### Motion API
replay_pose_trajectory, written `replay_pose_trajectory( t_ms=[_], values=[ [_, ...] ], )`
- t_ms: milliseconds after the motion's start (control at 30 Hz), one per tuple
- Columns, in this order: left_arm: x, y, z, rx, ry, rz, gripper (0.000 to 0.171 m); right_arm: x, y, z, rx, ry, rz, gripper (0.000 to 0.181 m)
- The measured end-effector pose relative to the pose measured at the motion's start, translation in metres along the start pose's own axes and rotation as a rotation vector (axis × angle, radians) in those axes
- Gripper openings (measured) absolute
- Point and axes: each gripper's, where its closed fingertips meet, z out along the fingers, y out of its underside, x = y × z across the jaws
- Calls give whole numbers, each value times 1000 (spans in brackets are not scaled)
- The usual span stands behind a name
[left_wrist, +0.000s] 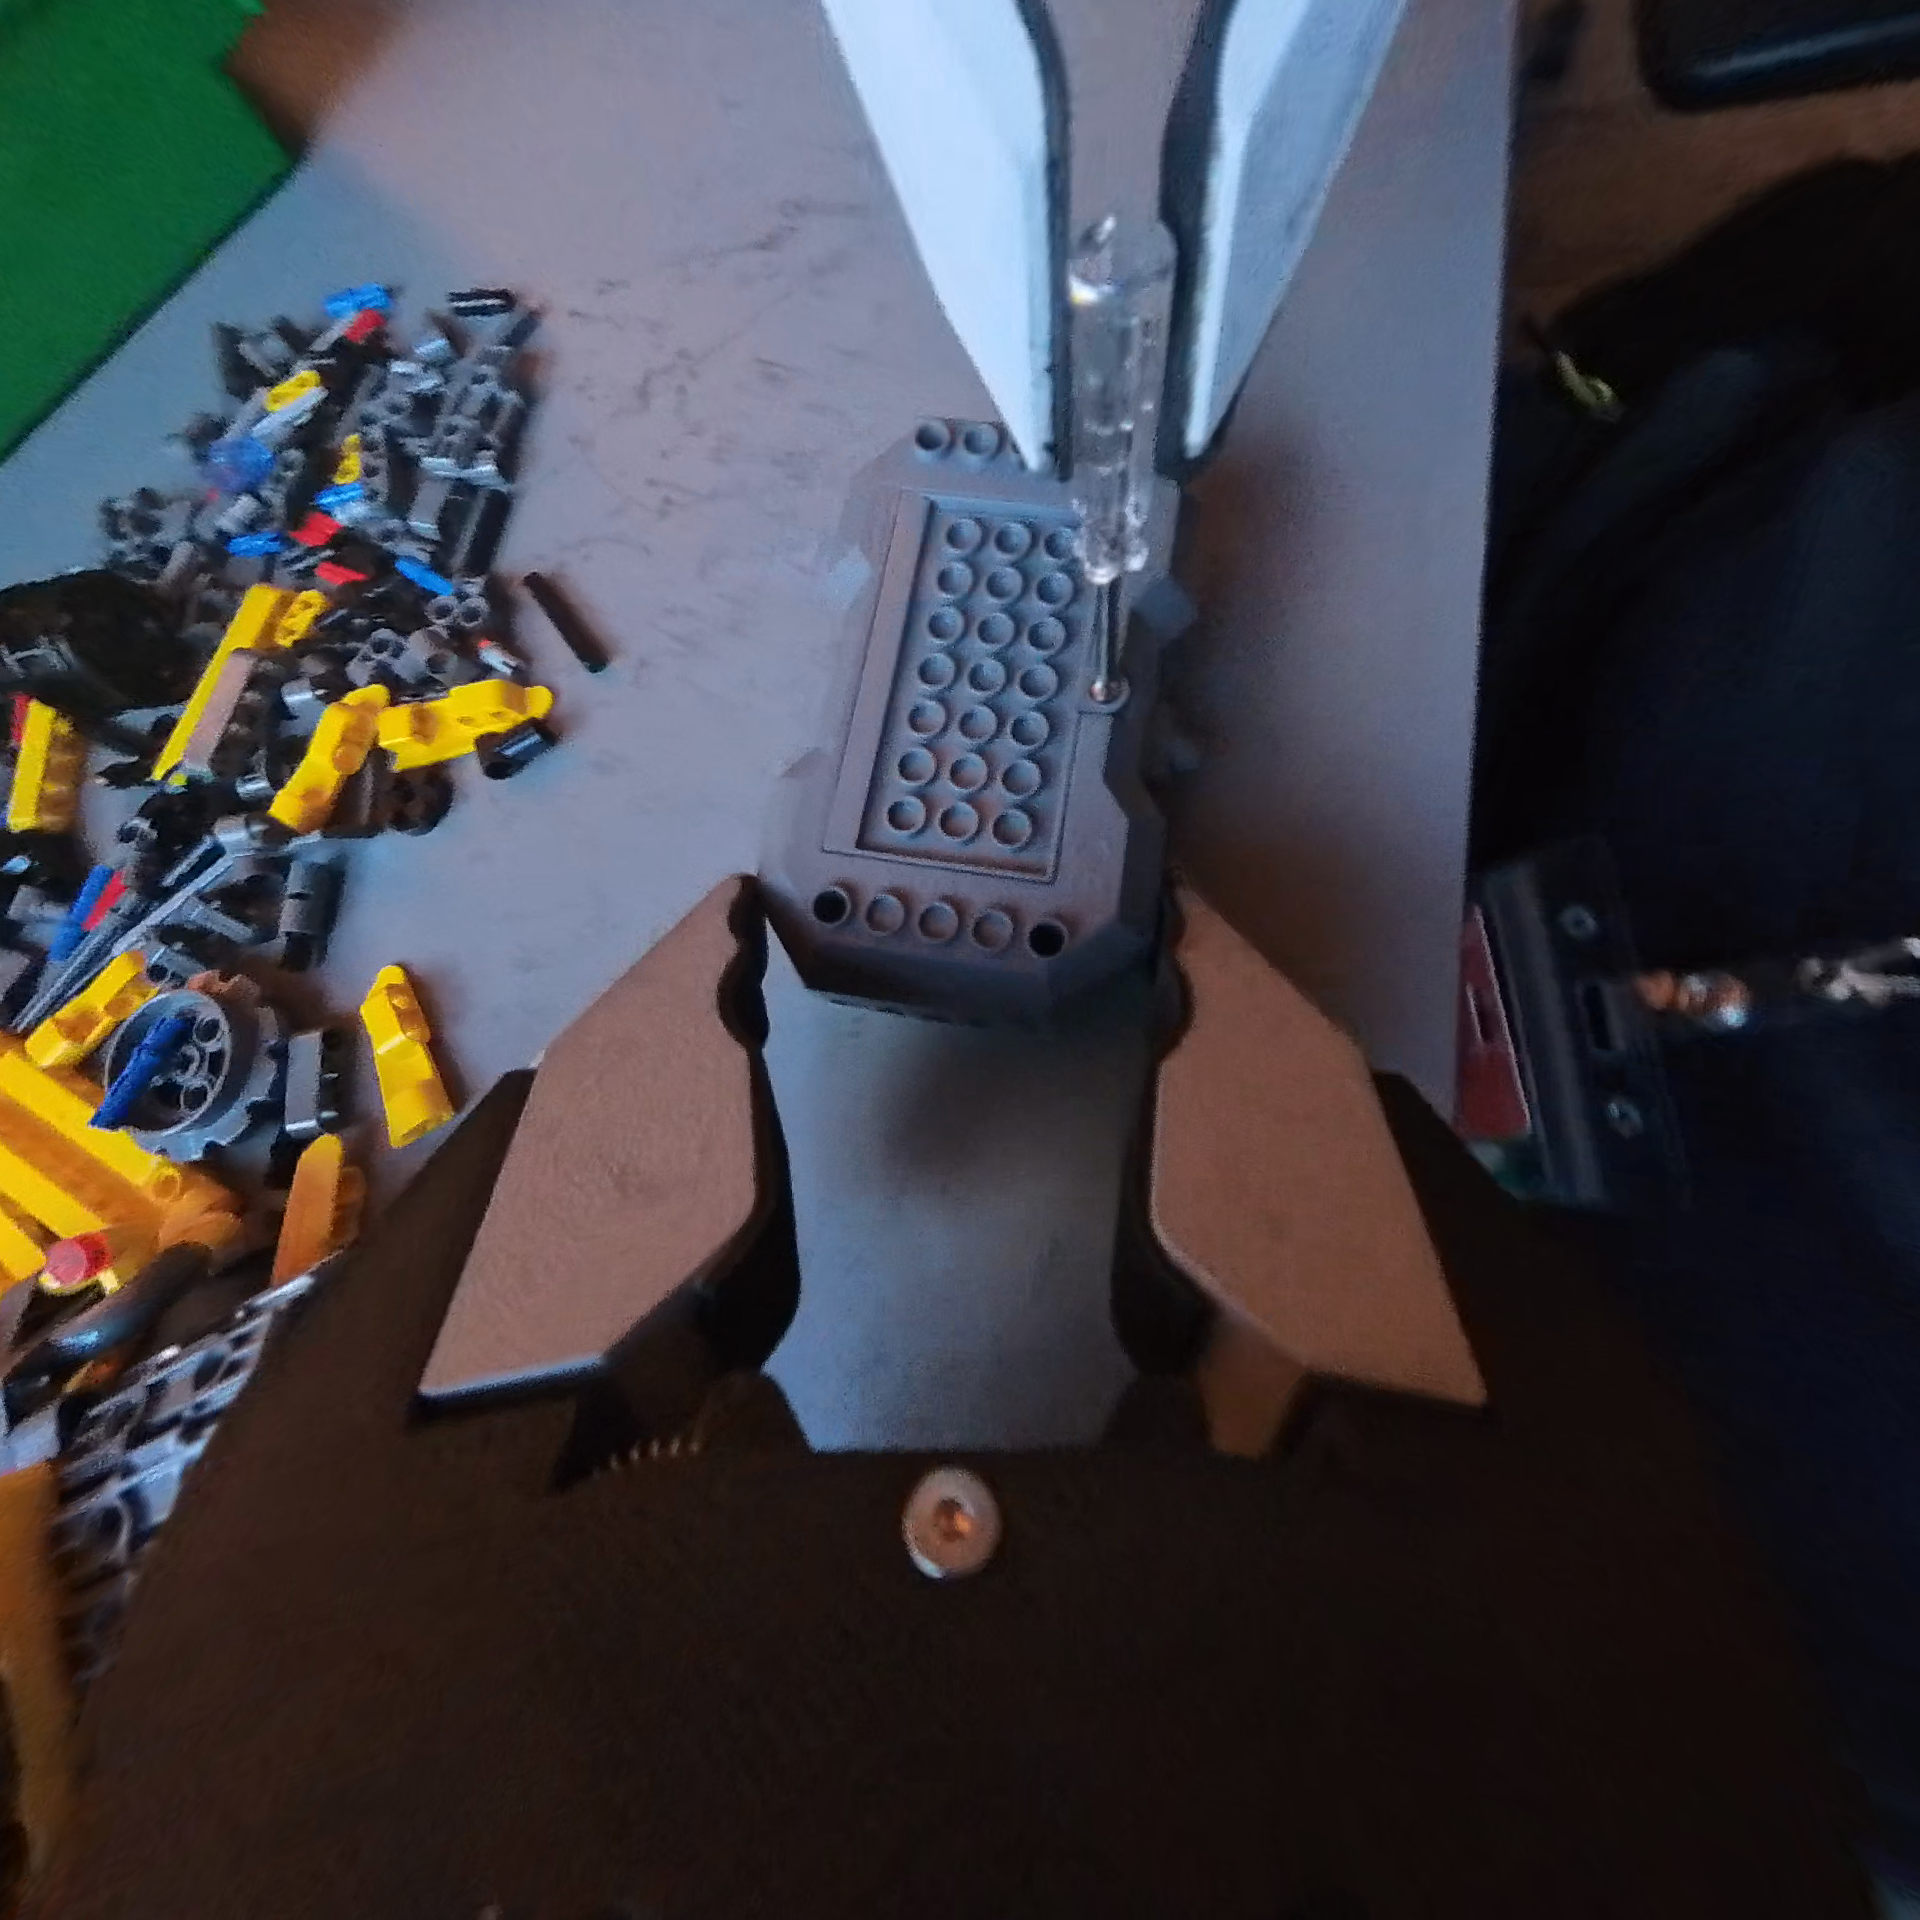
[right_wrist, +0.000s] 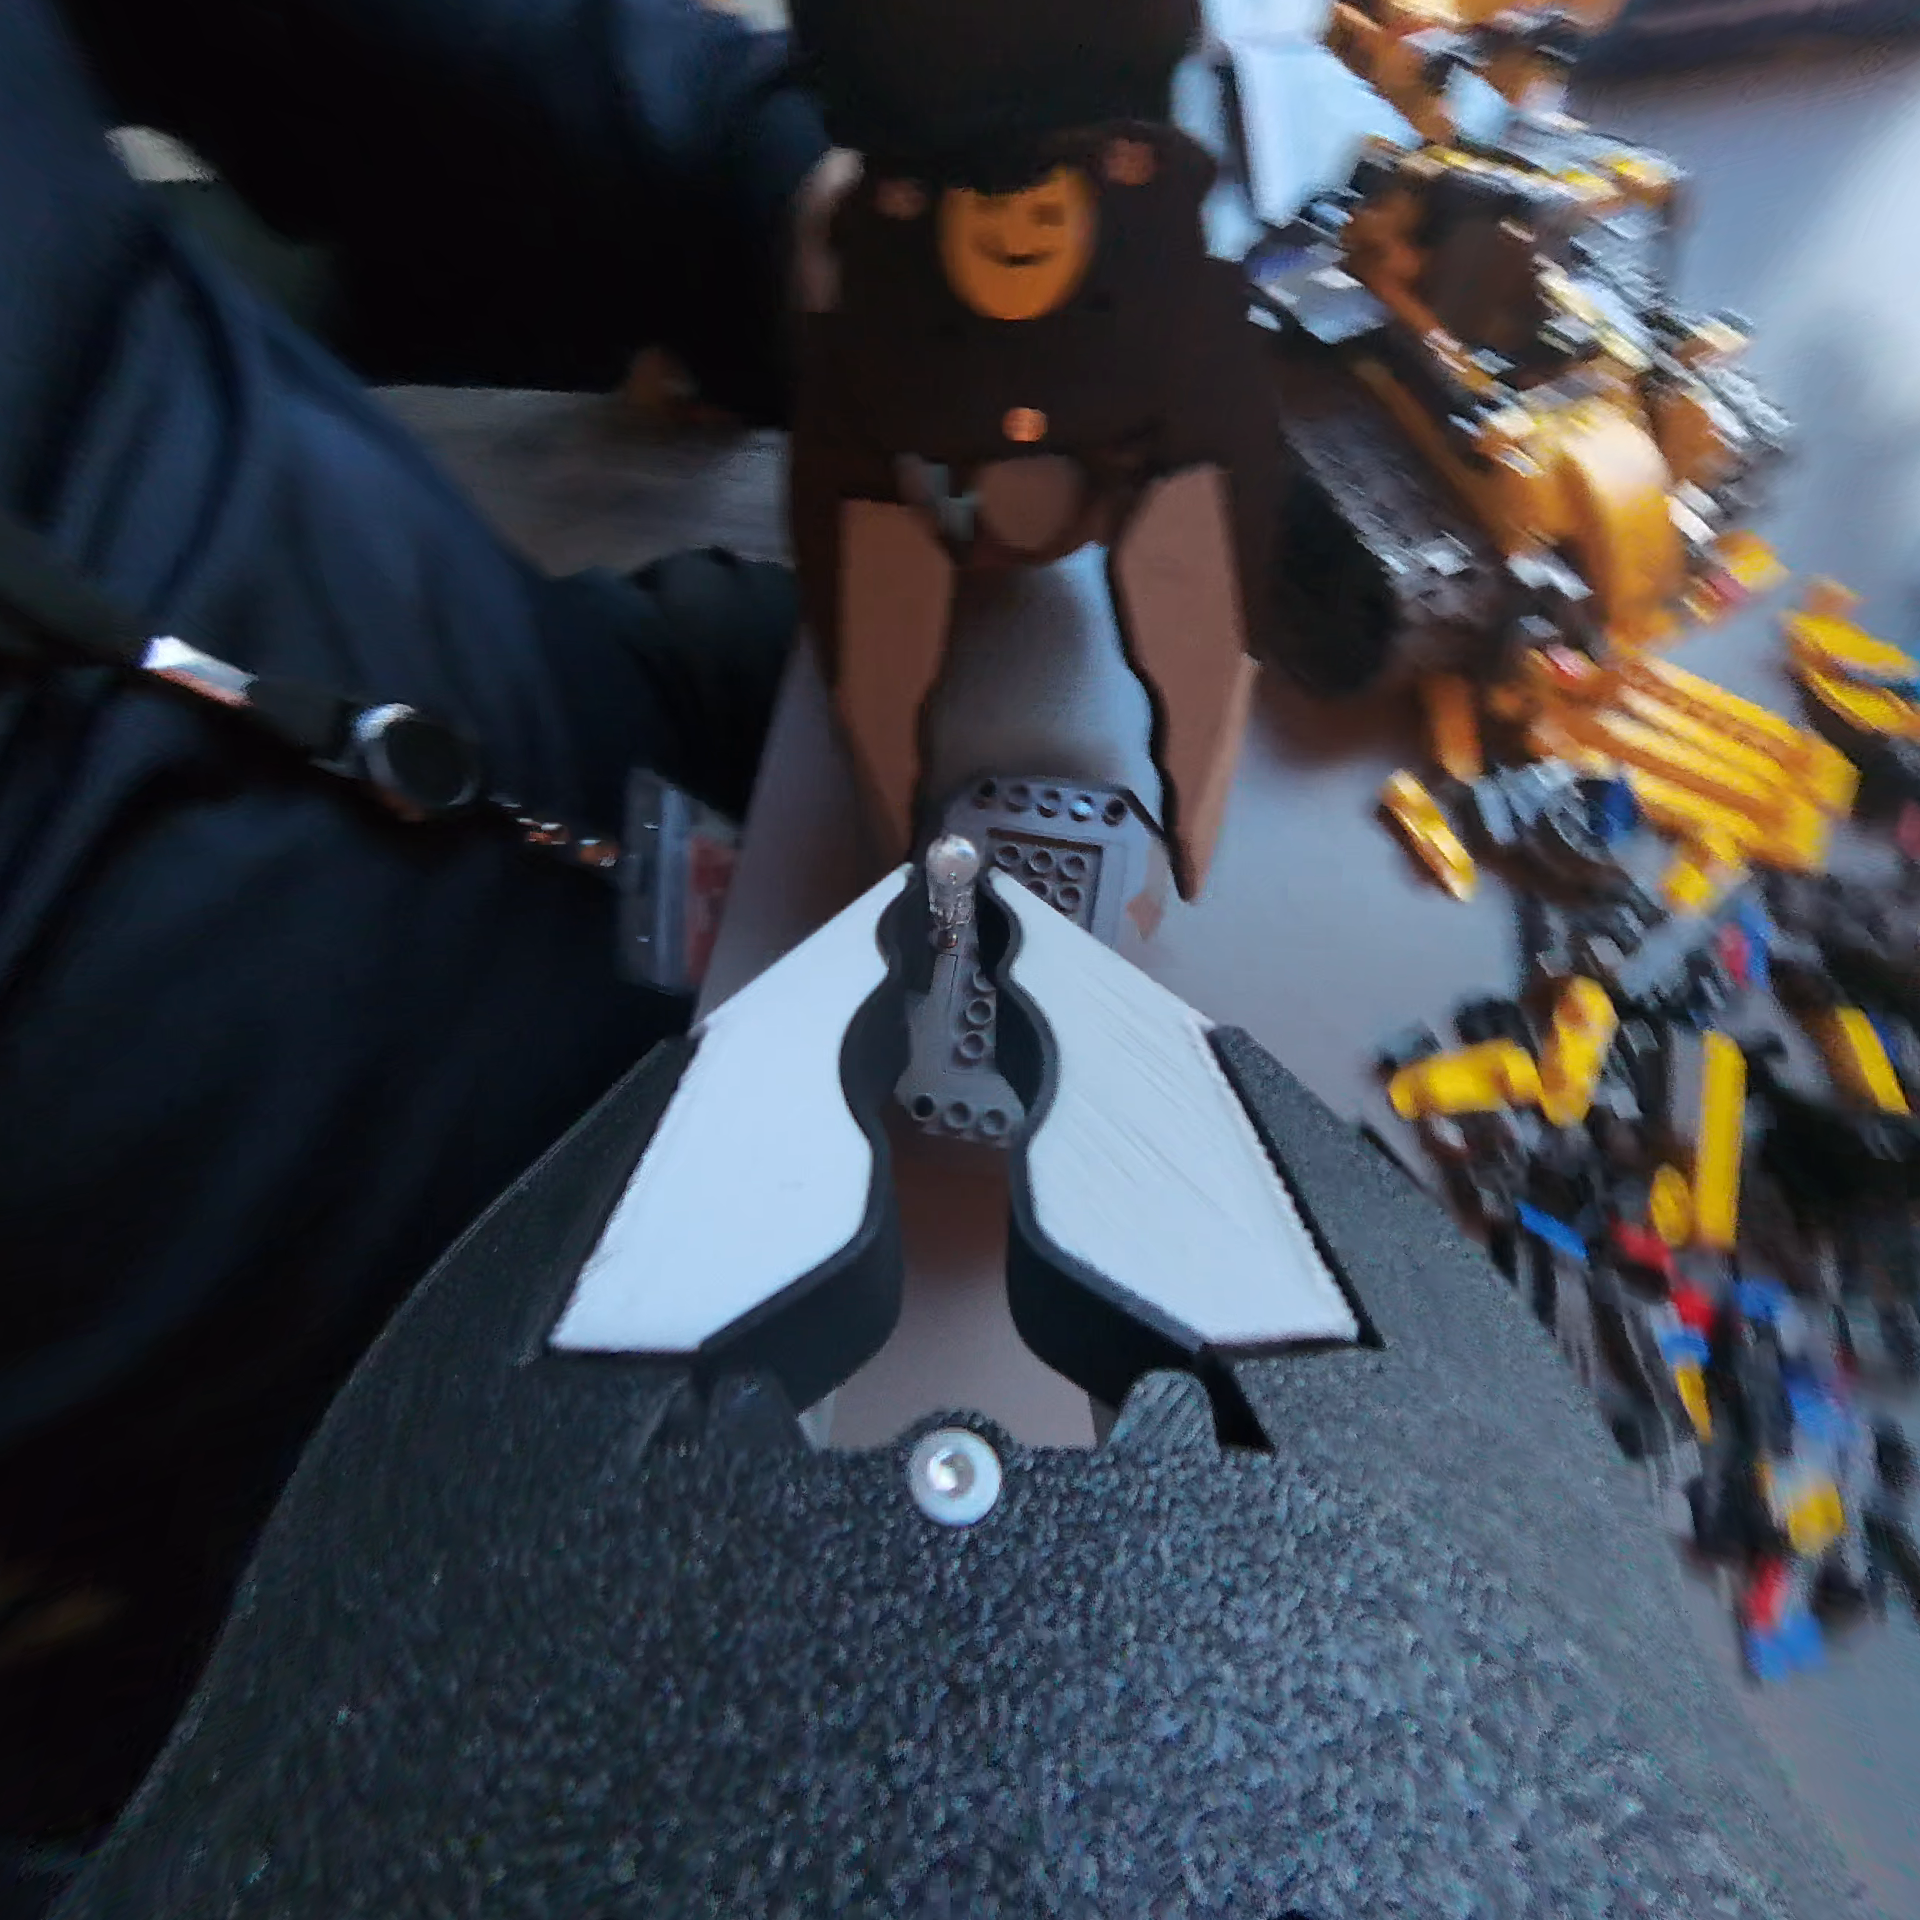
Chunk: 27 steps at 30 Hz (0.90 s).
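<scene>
Left wrist view: your left tool clamps the grey studded battery box at its near end, long axis toward 12 o'clock, where your right tool pinches a clear-handled screwdriver upright.

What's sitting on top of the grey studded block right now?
Only the screwdriver tip, at a screw on the grey studded block edge; its far end is hidden by the right tool.
</scene>
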Motion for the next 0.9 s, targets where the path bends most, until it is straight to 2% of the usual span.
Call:
replay_pose_trajectory(
  t_ms=[167, 267, 367, 500, 600, 667, 767, 900],
  values=[
    [6, 7, -8, -35, 116, 106, 71, -8, -12, 14, 33, -106, -75, 8],
    [-7, 10, -10, -89, 60, 118, 76, -4, -10, 20, 33, -113, -55, 8],
    [-13, 14, -14, -98, 13, 52, 81, 0, -11, 21, 65, -96, -20, 8],
    [-26, 24, -25, -69, -112, -44, 67, 4, -9, 18, 77, -72, -22, 8],
    [-38, 31, -39, -33, -194, -213, 52, 5, -9, 18, 53, -55, -50, 8],
    [-28, 23, -45, 42, -128, -371, 59, 6, -10, 20, 24, -43, -70, 8],
    [-7, 5, -41, 132, -23, -552, 87, 9, -11, 23, -28, -34, -86, 8],
    [-4, 2, -16, 117, -122, -628, 97, 16, -13, 27, -104, -28, -104, 8]
  ],
)
